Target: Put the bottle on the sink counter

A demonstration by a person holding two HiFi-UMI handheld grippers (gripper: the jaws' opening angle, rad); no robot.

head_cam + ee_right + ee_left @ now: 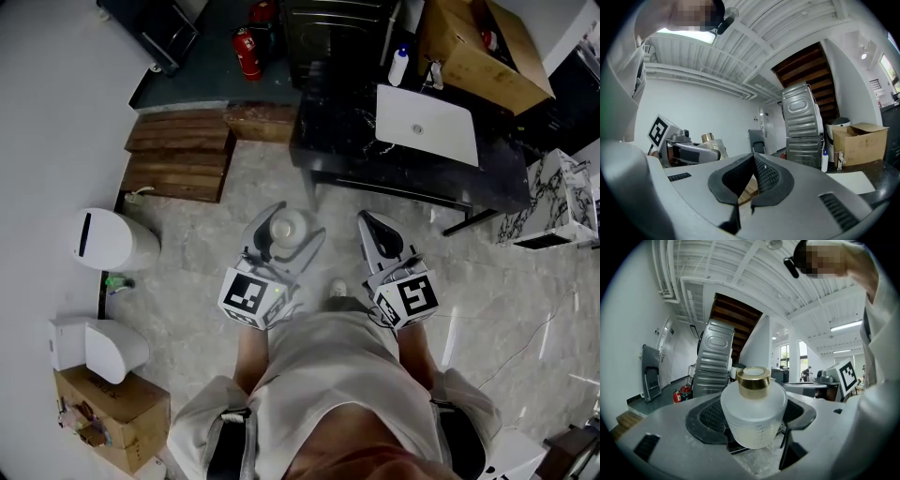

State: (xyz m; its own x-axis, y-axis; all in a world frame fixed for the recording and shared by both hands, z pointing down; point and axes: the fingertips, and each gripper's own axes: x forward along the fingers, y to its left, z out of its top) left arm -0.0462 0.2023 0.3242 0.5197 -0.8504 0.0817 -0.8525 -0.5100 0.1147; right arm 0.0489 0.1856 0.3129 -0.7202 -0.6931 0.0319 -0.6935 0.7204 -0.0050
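Frosted bottle (753, 413) held in the left hand-held gripper (283, 223), over the floor and short of the counter (342, 141)

At far left, wooden steps (178, 155) lie on the floor. The left hand-held gripper is closed on the bottle's round frosted body, its dark pads pressing both sides; the bottle stands upright with its gold cap on top. Just to the right, the right hand-held gripper (753, 174) holds nothing, its jaws brought together with the tips touching. Both hang above the pale stone floor (525, 300), in front of the black counter's near edge. A white sink (427, 124) sits on the counter's right half, a small blue-capped bottle (399, 66) at its far edge
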